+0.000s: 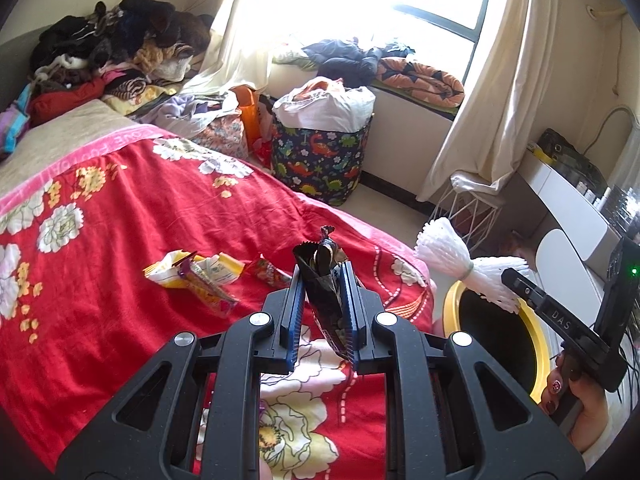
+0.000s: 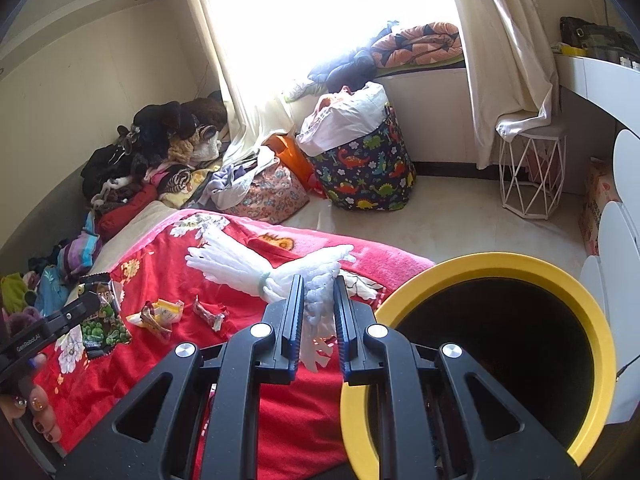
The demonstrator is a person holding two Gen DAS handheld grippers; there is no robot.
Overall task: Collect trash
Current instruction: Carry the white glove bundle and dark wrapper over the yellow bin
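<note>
My left gripper [image 1: 323,271] is shut on a dark snack packet [image 1: 326,300], held upright above the red flowered blanket [image 1: 120,320]. The right wrist view shows that packet [image 2: 105,322] with green peas printed on it, in the left gripper [image 2: 89,301]. My right gripper [image 2: 318,285] is shut on a white foam-net bundle [image 2: 240,270] tied with a band, beside the yellow-rimmed bin [image 2: 500,265]. From the left wrist view the bundle [image 1: 452,256] hangs over the bin's [image 1: 534,354] dark opening. Yellow wrappers [image 1: 200,276] and a red wrapper [image 1: 272,272] lie on the blanket.
A dinosaur-print laundry basket [image 2: 368,176] stuffed with white cloth stands on the floor by the window. A white wire stool [image 2: 532,176] sits under the curtain. Piled clothes [image 1: 112,48] cover the bed's far end. A white desk [image 2: 592,76] runs along the right.
</note>
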